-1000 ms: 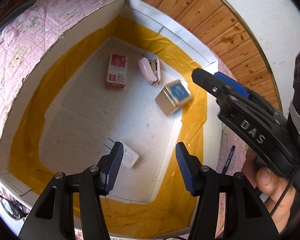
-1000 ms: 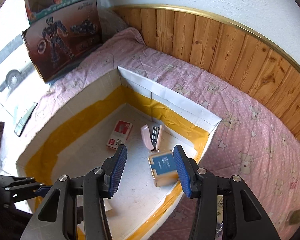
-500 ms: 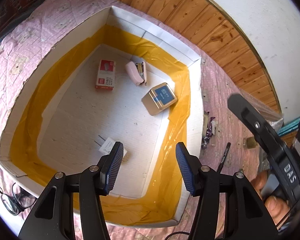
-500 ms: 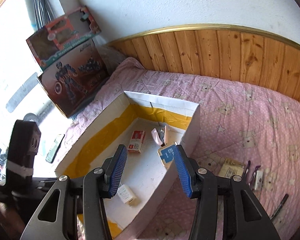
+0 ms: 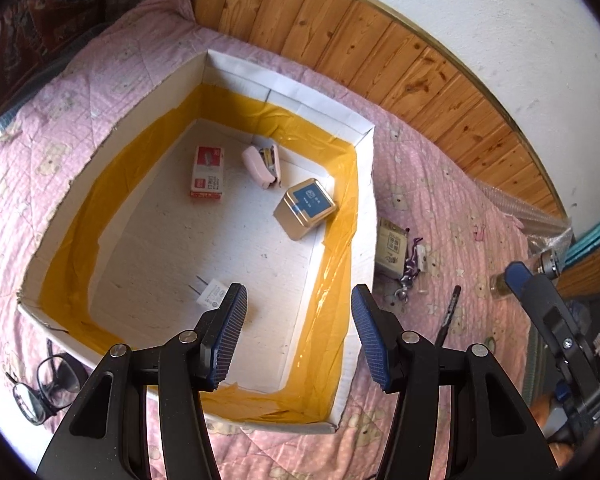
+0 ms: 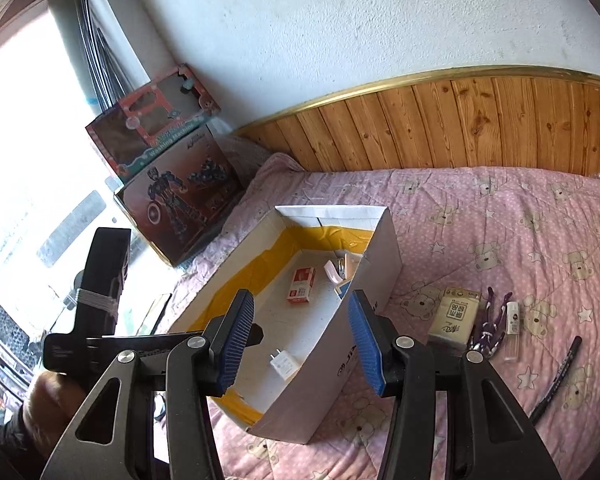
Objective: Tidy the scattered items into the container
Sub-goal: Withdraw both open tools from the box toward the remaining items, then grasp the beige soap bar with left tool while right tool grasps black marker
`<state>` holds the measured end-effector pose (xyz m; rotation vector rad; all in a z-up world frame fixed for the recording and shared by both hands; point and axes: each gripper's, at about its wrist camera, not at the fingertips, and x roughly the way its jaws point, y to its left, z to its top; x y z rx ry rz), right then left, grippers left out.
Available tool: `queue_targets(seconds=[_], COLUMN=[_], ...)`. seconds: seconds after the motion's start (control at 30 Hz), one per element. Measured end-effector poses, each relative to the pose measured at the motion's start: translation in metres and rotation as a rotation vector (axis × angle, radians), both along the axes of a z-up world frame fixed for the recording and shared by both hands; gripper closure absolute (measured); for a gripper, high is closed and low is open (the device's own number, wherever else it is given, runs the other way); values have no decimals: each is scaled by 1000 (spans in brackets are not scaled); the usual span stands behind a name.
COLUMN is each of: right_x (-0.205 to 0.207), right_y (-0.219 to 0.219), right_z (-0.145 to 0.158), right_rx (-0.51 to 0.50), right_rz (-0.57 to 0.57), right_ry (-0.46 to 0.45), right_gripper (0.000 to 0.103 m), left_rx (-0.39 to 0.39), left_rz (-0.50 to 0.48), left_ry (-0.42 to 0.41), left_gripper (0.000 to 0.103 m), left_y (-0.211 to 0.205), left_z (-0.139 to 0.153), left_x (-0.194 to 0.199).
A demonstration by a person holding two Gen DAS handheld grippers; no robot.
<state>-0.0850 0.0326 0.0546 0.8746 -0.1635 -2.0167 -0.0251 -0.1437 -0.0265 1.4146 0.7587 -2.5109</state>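
Note:
A white cardboard box (image 5: 364,184) (image 6: 384,264) with yellow tape inside sits on the pink bedspread. In it lie a red-and-white staple box (image 5: 207,172) (image 6: 301,285), a pink stapler (image 5: 260,162), a tin with a blue label (image 5: 305,208) and a white plug (image 5: 212,295) (image 6: 285,363). Right of the box on the spread lie a tissue pack (image 5: 391,250) (image 6: 454,317), a purple keyring (image 6: 490,322), a small clear bottle (image 6: 512,330) and a black pen (image 5: 449,314) (image 6: 558,376). My left gripper (image 5: 299,334) hovers open over the box's near end. My right gripper (image 6: 302,338) is open and empty, above the box's near right wall.
Glasses (image 5: 44,386) lie on the spread at the box's near left corner. Two toy boxes (image 6: 176,184) lean against the wall by the window. A wooden headboard (image 6: 480,124) runs behind the bed. The pink spread to the right of the scattered items is bare.
Both grippers have drawn back and up from the box. The right one swung to the right, bringing the tissue pack, keyring, bottle and pen into its view. Both stayed open.

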Motion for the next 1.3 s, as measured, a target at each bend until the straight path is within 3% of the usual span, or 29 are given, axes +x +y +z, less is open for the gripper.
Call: queue_targets(seconds=[0.2, 0.53, 0.8, 0.9, 1.03, 1.2, 1.3], right_x=[17, 28, 7, -7, -25, -46, -61], right_y=[24, 78, 150, 177, 188, 179, 167], right_z=[7, 13, 10, -5, -36, -75, -96], right_rx=[-14, -22, -12, 32, 117, 219, 284], right_rz=[-32, -113, -310, -408, -451, -458, -453], right_ry=[20, 26, -5, -48, -125, -191, -213], right_gripper=[52, 52, 52, 49, 49, 49, 49], left_rx=[-19, -111, -144, -168, -192, -119, -120], left_rz=[-42, -190, -342, -378, -386, -342, -327], left_ry=[29, 170, 144, 142, 123, 61, 47], left_gripper=[46, 46, 46, 46, 46, 46, 46], left_y=[16, 81, 136, 150, 156, 146, 147], left_z=[6, 29, 16, 11, -3, -36, -52], left_x=[7, 21, 10, 0, -25, -61, -78])
